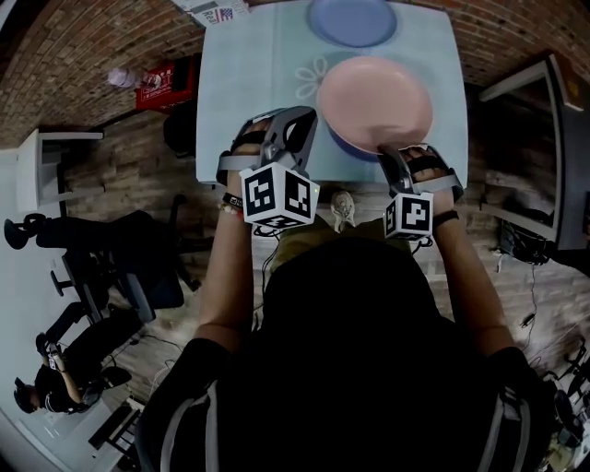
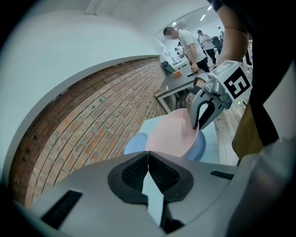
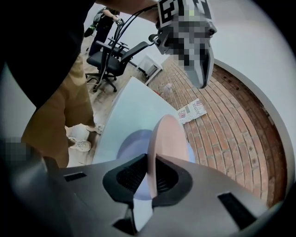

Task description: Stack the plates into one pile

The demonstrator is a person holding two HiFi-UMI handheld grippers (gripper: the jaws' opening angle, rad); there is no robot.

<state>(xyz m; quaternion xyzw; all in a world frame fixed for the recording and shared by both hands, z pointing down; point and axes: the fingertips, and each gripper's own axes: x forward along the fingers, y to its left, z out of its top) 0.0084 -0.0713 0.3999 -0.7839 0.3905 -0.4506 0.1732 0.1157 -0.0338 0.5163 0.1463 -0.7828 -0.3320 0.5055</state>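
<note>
We count three plates: one pink plate [image 1: 373, 100], one far blue plate [image 1: 352, 18], and another blue plate [image 1: 350, 149] beneath the pink. Our right gripper [image 3: 149, 172] narrowly pinches the pink plate's near rim; our left gripper [image 2: 148, 173] is closed, empty.

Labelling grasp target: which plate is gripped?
The pink plate: right tool is shut on its near rim. The blue plate under it and the far blue plate are ungripped.
</note>
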